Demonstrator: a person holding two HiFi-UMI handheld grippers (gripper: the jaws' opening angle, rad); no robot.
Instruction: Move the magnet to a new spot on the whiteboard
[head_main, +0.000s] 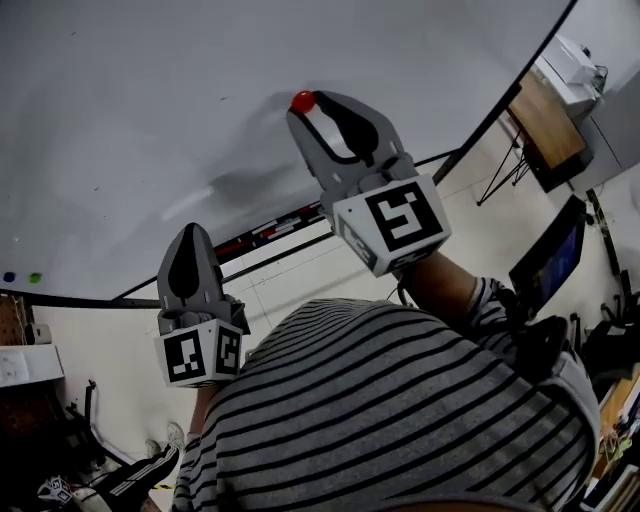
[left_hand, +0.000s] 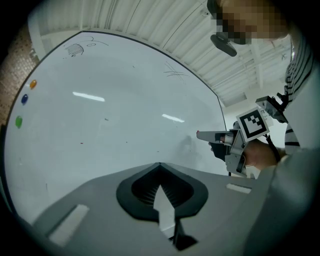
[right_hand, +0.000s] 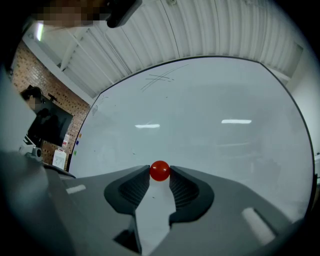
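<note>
Right gripper view is showing the right hand-held gripper (right_hand: 160, 173) clamping the red magnet (right_hand: 160, 170) at its jaw tips, close before the whiteboard (right_hand: 225, 135). The left hand-held gripper (left_hand: 160, 165), jaws together and empty, is hanging nearer, to the left.

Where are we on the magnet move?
Done: the right gripper has its jaws closed on the red magnet. In hand: it holds the magnet in front of the whiteboard; I cannot tell whether the magnet touches the board. Left: set it on a new spot and release. The left gripper is shut and empty.
</note>
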